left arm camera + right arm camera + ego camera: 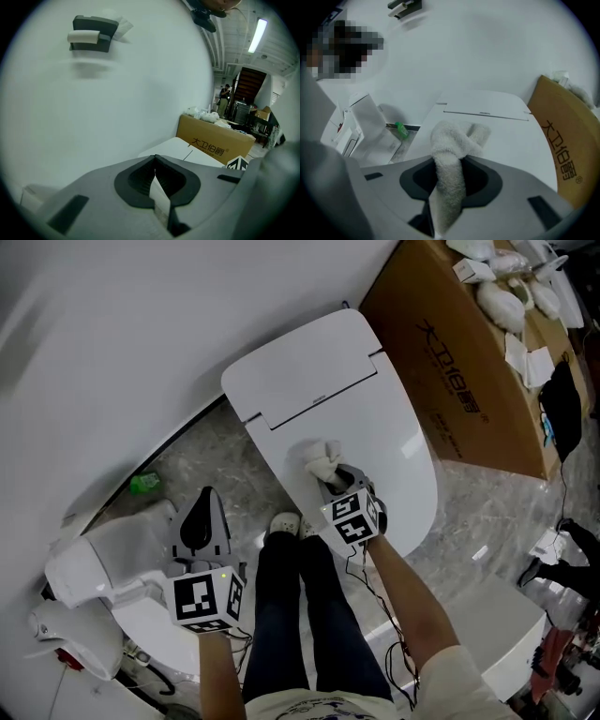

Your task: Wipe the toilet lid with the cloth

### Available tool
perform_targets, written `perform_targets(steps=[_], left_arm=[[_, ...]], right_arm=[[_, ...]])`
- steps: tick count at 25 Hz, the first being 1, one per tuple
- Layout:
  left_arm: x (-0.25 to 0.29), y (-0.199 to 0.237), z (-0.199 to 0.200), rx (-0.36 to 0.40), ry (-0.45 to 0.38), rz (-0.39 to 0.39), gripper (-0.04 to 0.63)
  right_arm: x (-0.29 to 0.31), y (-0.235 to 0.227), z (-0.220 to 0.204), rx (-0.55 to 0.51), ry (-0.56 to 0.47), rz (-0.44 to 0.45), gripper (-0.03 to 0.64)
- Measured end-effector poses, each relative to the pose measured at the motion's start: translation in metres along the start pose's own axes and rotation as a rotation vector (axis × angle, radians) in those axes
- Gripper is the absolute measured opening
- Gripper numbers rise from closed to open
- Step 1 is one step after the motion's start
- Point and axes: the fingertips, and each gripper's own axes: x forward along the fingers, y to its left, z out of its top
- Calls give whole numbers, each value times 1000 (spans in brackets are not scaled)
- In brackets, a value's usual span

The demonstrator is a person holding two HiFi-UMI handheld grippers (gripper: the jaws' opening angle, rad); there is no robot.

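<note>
your right gripper [449,174] has its jaws clamped on the white cloth [457,138]. the cloth's bunched end pokes out ahead of the jaws, over the middle of the closed toilet lid [380,427]. your left gripper [154,172] is well off to the side, jaws pressed together on nothing, facing the white wall [117,93]. a cardboard box [469,362] stands just beside the toilet.
</note>
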Motion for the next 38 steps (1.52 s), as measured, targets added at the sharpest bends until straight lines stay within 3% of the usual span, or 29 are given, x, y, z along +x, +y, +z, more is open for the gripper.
perform_targets(steps=[13,23,38], left_arm=[[17,-27,7,28,11,-39,8],[26,-36,7,42,22,-49,8],[30,-43,6,63,28,-76,8]], right_arm=[[-26,-92,-39,154,10,-126,117],[-40,-148,-61,209,18,-208,118],[-69,-212,-105,361,46,-350,118]])
